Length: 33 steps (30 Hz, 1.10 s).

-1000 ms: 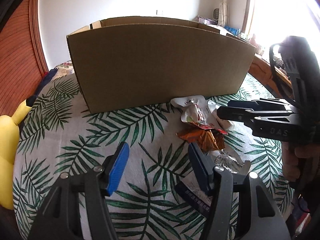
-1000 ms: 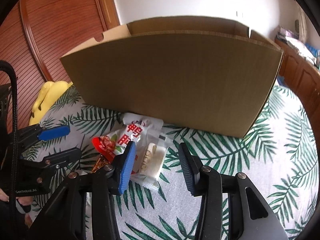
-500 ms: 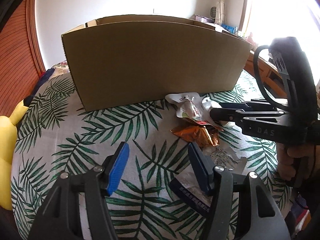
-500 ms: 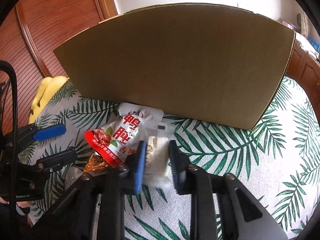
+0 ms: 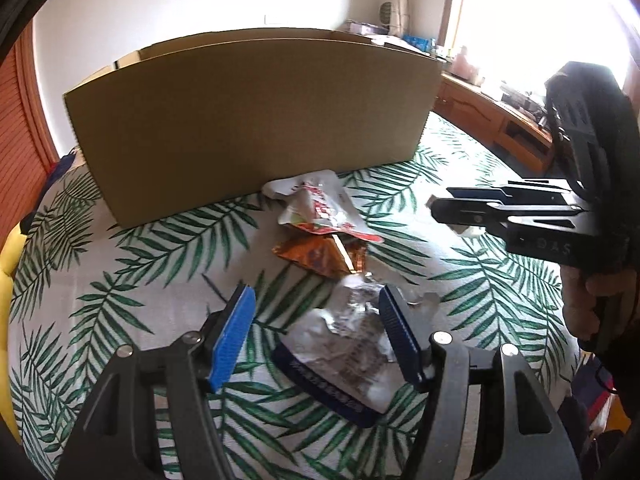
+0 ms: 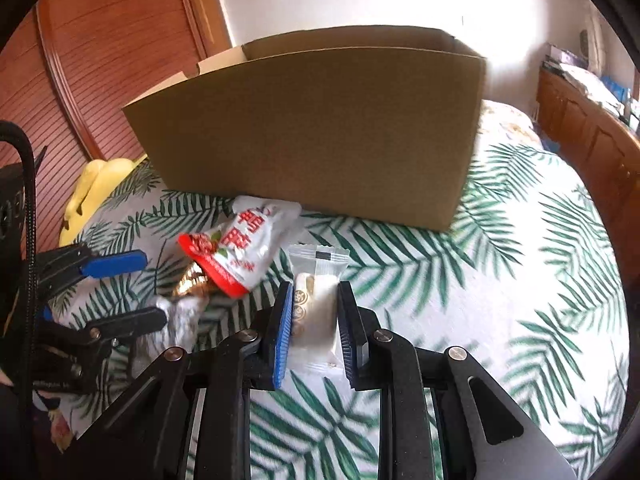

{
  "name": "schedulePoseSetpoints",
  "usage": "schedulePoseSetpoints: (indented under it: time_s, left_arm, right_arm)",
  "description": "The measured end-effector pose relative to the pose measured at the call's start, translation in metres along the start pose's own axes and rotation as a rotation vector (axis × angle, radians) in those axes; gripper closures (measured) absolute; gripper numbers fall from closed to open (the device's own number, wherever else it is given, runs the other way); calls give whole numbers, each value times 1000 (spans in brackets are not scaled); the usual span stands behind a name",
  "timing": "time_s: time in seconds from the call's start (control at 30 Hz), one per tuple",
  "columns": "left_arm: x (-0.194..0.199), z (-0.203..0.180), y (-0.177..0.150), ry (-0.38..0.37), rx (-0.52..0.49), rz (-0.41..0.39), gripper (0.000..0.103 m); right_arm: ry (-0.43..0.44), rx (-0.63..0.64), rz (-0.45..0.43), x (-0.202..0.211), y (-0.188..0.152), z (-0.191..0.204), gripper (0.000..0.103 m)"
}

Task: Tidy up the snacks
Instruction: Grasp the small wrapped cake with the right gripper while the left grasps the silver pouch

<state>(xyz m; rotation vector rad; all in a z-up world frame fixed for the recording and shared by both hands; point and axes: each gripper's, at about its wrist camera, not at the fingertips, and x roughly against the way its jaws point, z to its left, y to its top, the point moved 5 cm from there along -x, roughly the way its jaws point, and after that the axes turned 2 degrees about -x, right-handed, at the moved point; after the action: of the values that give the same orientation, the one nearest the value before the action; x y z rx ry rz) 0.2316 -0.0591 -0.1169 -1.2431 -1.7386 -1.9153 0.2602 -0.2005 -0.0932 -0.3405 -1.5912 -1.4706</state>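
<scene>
The right hand-held gripper [image 6: 313,328] was clenched on a white pastry packet [image 6: 316,308], its blue pads pressing the packet's two long sides; the packet's clear crimped end stuck out ahead of the fingertips. Just left of it lay a white and red snack pouch [image 6: 244,248], resting partly on an orange foil packet [image 6: 192,280]. The left hand-held gripper [image 5: 316,332] was released, its jaws having just widened a little, with a crumpled silver and blue snack bag [image 5: 344,356] lying between them, close against its right finger; whether that pad touched the bag I cannot tell. Ahead of both stood an open cardboard box [image 6: 320,136], its near wall just beyond the pouch. All rested on a bed with a palm-leaf cover [image 6: 520,280]. A yellow plush toy [image 6: 100,184] lay far left of the box.
</scene>
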Motion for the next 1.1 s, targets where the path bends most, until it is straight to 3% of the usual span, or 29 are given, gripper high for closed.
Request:
schedulePoseSetpoints:
  time_s: [0.33, 0.5, 1.1]
  left_arm:
    - [2, -26, 0, -35, -61, 20, 37]
    - [-2, -30, -2, -13, -101, 39, 33]
    - [-18, -29, -3, -23, -109, 80, 21]
  right_arm:
    - [-29, -35, -1, 22, -29, -17, 83]
    - [-44, -38, -13, 28, -34, -20, 83]
    - [-42, -53, -11, 23, -42, -25, 83]
